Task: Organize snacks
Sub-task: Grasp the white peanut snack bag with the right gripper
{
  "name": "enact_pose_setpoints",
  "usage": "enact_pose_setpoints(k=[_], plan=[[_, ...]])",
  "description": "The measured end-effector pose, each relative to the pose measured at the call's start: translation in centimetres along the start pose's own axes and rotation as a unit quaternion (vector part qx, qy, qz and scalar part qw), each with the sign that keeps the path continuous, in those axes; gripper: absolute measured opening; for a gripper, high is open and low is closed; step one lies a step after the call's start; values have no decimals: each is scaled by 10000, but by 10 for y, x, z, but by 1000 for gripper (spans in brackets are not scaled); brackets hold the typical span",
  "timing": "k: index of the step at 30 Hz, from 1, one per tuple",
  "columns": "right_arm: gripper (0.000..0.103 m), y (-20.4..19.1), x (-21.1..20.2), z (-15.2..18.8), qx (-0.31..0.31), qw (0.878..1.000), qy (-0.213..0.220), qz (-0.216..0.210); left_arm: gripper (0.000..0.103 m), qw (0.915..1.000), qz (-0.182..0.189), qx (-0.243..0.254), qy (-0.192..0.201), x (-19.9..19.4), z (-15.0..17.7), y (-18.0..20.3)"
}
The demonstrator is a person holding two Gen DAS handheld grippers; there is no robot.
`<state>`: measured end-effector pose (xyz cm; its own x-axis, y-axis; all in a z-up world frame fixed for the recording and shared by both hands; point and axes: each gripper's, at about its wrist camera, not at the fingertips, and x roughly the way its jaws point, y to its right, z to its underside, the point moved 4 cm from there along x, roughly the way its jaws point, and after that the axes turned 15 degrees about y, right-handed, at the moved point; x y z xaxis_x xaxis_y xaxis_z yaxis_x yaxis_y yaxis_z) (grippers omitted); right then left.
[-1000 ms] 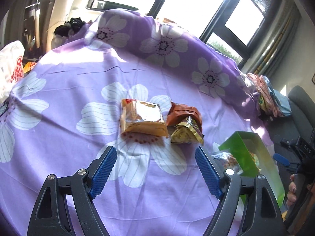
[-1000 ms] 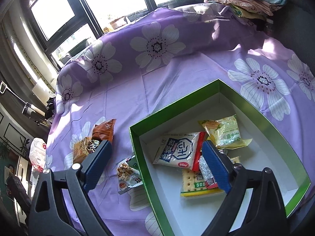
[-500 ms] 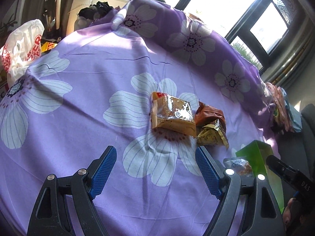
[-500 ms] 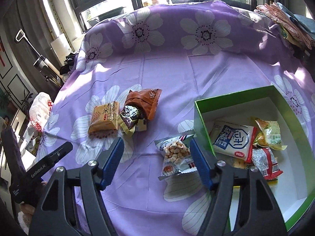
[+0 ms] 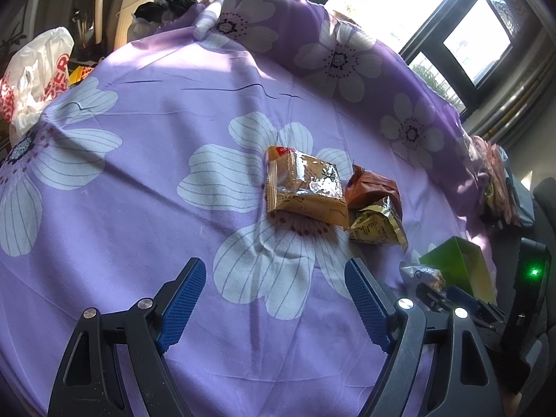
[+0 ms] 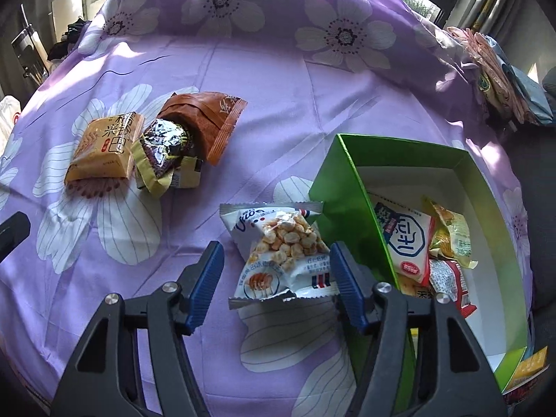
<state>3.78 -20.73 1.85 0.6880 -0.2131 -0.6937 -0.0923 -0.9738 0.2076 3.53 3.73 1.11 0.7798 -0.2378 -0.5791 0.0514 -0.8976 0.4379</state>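
— Between the right gripper's point(image 6: 276, 279) spread jaws: what lies?
— White popcorn packet point(image 6: 279, 252), unheld, beside green box point(image 6: 342, 187).
— Left gripper point(image 5: 274, 300)?
— Open, empty; orange packet point(image 5: 304, 187) ahead.

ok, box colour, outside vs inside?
The box is bright green outside, white inside; clearest in the right wrist view.

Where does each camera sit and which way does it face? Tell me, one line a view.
Left wrist: on the left gripper, facing the orange packet on the purple cloth; own open jaws show.
Right wrist: on the right gripper, facing the white nut packet beside the green box; own open jaws show.
Shared: the orange packet, the brown packet, the box.
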Motion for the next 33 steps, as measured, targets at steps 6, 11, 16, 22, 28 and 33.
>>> enact_pose_setpoints(k=[6,11,16,22,28,33], plan=[[72,-18,6,6,-475,9987,-7,-201,82,9999,6,41,-119,4,4,2],[41,-17,3,7,-348,9986,119,-373,82,9999,-5,49,-158,4,5,1],[41,-26,-9,6,60,9920,102,-1260,82,9998,26,-92,-183,3,3,-2],[42,-62,-29,8,355,9675,26,-2504,82,9997,4,-163,-188,4,2,-6],[48,-81,-34,14,310,9598,-159,-2785,82,9996,-67,-73,-261,6,5,-5],[73,-55,-42,1,830,9503,101,-2999,82,9996,-47,-2,-281,7,7,-2]])
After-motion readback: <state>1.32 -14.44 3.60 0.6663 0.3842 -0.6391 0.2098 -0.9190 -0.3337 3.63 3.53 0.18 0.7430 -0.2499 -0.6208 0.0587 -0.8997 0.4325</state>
